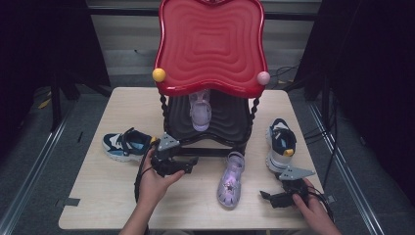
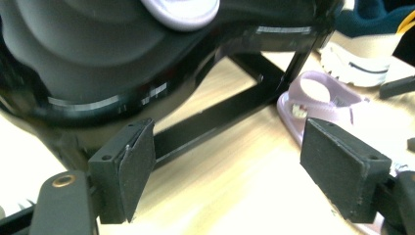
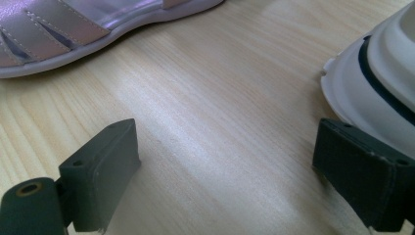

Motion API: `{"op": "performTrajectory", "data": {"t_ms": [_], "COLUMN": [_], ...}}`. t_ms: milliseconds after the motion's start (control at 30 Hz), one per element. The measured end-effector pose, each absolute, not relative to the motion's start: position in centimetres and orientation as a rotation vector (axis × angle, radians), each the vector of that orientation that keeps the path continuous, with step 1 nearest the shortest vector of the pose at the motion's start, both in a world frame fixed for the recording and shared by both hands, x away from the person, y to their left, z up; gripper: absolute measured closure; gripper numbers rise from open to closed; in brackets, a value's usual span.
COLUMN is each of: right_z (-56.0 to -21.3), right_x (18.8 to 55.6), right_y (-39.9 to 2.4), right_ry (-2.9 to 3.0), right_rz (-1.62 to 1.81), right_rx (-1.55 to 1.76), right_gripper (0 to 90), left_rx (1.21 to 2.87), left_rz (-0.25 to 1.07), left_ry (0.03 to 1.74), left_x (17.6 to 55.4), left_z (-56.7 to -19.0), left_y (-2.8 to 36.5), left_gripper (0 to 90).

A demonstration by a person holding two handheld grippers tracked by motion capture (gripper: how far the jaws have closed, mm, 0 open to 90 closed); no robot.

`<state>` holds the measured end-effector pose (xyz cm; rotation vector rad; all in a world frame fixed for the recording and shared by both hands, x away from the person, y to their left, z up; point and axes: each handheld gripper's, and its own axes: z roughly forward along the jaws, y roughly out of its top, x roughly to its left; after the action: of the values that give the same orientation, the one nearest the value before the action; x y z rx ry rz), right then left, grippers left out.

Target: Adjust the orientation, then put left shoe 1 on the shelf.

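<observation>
Left gripper [image 1: 192, 165] had its jaws wide with nothing between them, just in front of the black shelf [image 1: 215, 125] and just left of the purple sandal [image 1: 230, 180] on the table [image 1: 103, 196]. Right gripper [image 1: 266, 196] was wide too, empty, right of that sandal and near the white sneaker [image 1: 280, 144].

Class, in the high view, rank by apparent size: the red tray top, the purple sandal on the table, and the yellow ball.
1. Red tray top, though it sits nearer the camera
2. Purple sandal on the table
3. Yellow ball
</observation>
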<state>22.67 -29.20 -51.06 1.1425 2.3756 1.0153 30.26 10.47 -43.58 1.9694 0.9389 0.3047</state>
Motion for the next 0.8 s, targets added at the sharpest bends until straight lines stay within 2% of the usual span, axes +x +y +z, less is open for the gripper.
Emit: {"op": "performTrajectory", "data": {"t_ms": [800], "right_z": [-51.1], "right_x": [22.7], "right_y": [-29.2], "right_ry": [2.376], "right_rz": [1.015], "right_rx": [1.141], "right_gripper": [9.3], "left_rx": [2.097], "left_rz": [0.253], "left_ry": [0.903], "left_x": [29.1], "left_z": [-47.5], "left_y": [11.8], "left_gripper": [18.0]}}
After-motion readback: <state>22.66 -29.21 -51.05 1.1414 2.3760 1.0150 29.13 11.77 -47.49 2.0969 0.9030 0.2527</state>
